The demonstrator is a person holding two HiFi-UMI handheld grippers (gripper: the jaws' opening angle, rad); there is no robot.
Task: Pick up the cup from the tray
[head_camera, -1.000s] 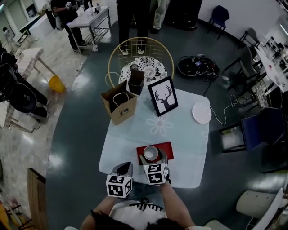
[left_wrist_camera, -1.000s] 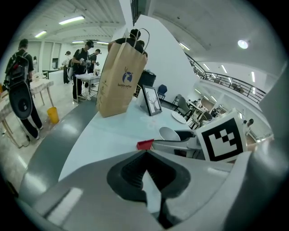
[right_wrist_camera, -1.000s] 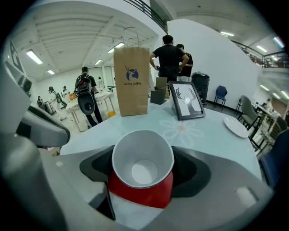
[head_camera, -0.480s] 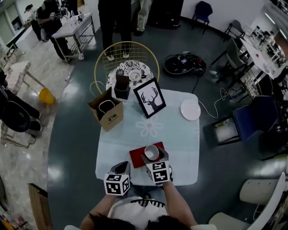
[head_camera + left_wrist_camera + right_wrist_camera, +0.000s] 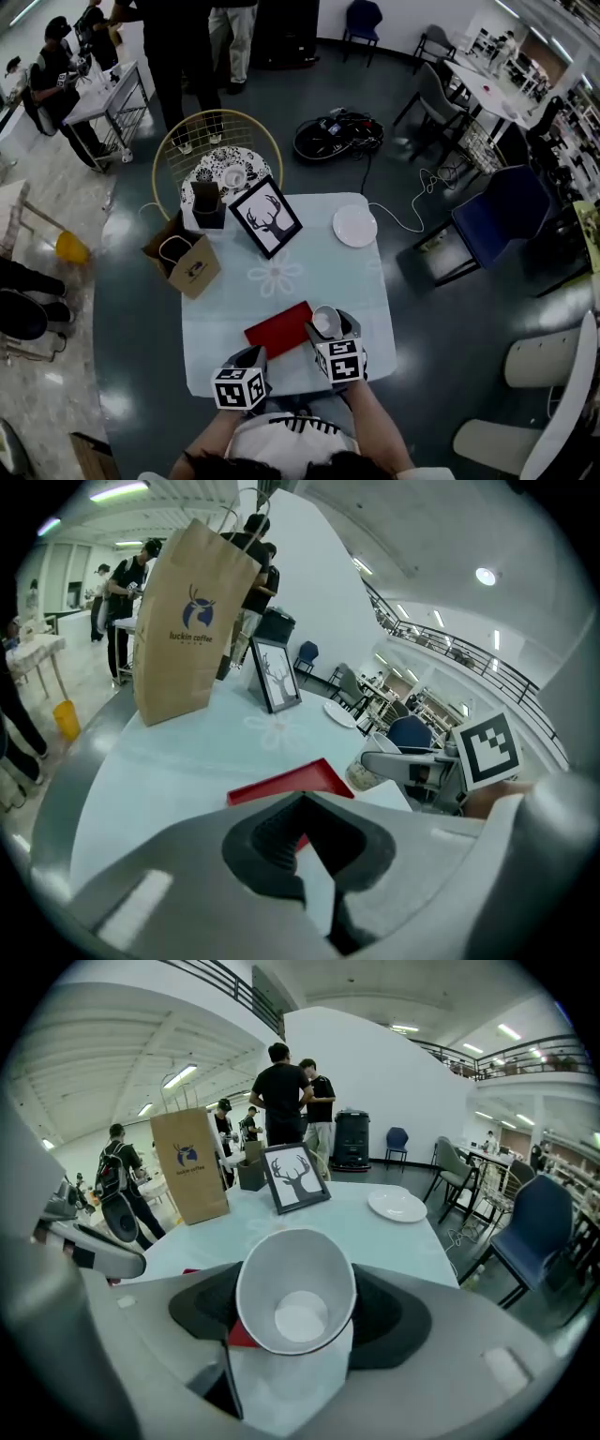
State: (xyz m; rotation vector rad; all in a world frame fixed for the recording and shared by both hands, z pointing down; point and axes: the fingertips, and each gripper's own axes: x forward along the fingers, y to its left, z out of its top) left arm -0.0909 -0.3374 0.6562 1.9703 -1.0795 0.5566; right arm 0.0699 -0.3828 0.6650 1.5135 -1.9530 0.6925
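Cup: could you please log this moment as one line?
right gripper: shut on cup | cup: beside tray | left gripper: shut, empty

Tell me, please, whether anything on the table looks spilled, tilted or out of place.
Nothing looks spilled or damaged. The cup is empty and is clamped in the right gripper, just right of the red tray rather than on it. The paper bag stands right at the table's left edge, which looks a little precarious.
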